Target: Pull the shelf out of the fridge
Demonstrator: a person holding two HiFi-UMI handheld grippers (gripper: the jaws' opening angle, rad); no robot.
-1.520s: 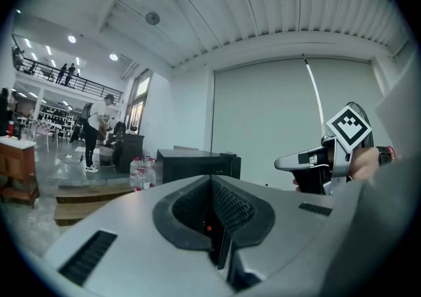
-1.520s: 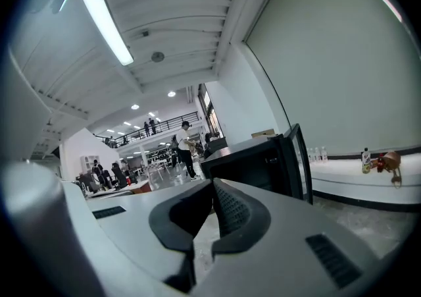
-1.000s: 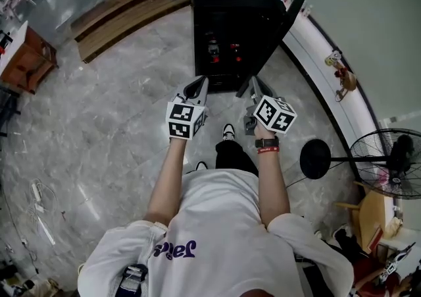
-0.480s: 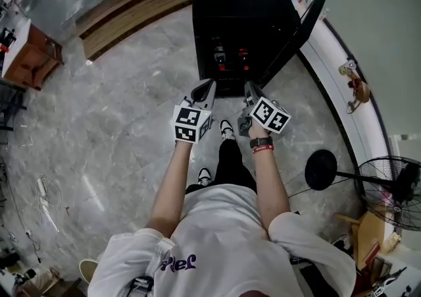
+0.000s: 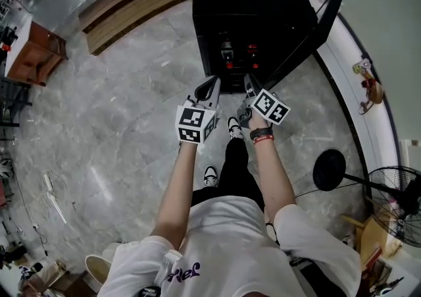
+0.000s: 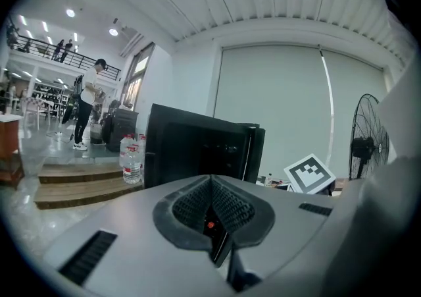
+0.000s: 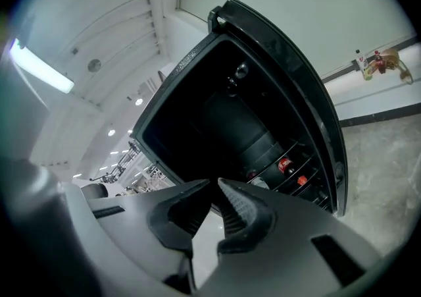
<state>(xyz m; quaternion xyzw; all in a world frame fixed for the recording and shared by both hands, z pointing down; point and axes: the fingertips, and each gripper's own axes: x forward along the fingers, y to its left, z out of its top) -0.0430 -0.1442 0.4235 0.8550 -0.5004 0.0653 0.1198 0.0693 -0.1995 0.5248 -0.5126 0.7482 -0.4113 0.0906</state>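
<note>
1. The fridge (image 5: 250, 6) runs off the head view's top edge, and its inside is too dark there for me to trace the shelf (image 7: 296, 169).
2. In the left gripper view, my left claw (image 6: 211, 184) covers the fridge's lower part.
3. The bottles (image 7: 284, 164) show only red caps.
4. The fan (image 5: 395, 190) is cut by the right edge.

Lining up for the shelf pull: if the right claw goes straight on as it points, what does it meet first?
Probably the open fridge: the right claw, shut and empty, aims into its dark inside, beside the wire shelf with red-capped bottles. Nothing shows in between; depth is unclear.
</note>
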